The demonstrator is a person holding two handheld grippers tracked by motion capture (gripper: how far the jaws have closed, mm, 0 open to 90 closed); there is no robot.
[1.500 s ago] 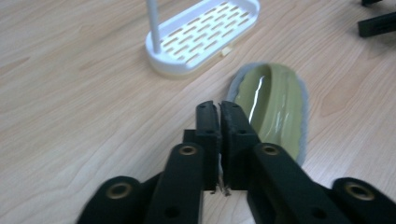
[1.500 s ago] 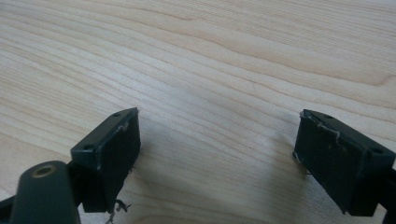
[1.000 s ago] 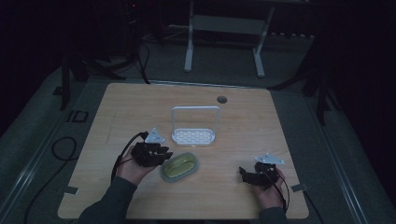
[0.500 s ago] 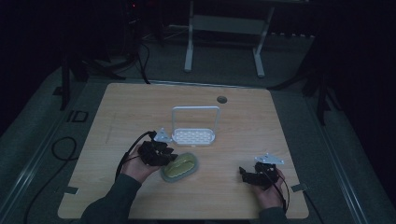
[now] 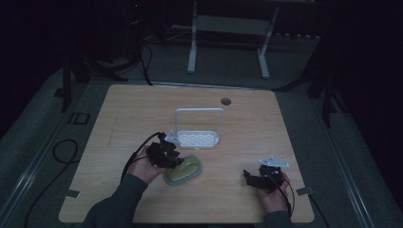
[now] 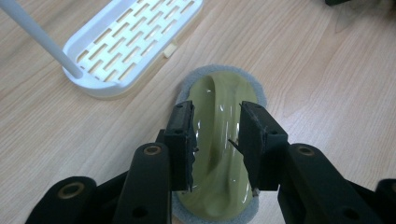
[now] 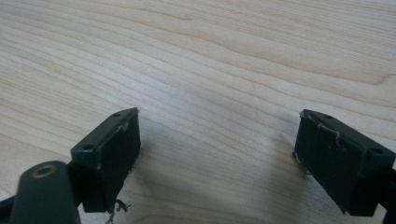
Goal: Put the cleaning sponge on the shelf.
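A left gripper [image 6: 215, 140] hangs directly over an olive-green oval scrubber with a grey felt rim [image 6: 219, 154]. Its jaws are parted either side of the scrubber's raised central ridge, not yet pinching it. Just beyond, past the jaw tips and toward the left, a white slotted rack with a hoop handle [image 6: 133, 44] sits on the wooden table [image 6: 322, 70]. Well apart, the right gripper [image 7: 217, 154] rests low over bare wood, jaws spread wide, holding nothing.

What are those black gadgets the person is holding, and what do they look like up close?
Each hand carries a black two-jaw tool. The left gripper has blocky black jaws on arms with round brass-coloured rivets. The right gripper carries a grey three-cornered plate on top. Dark cables trail from both, and the sleeves look dark.
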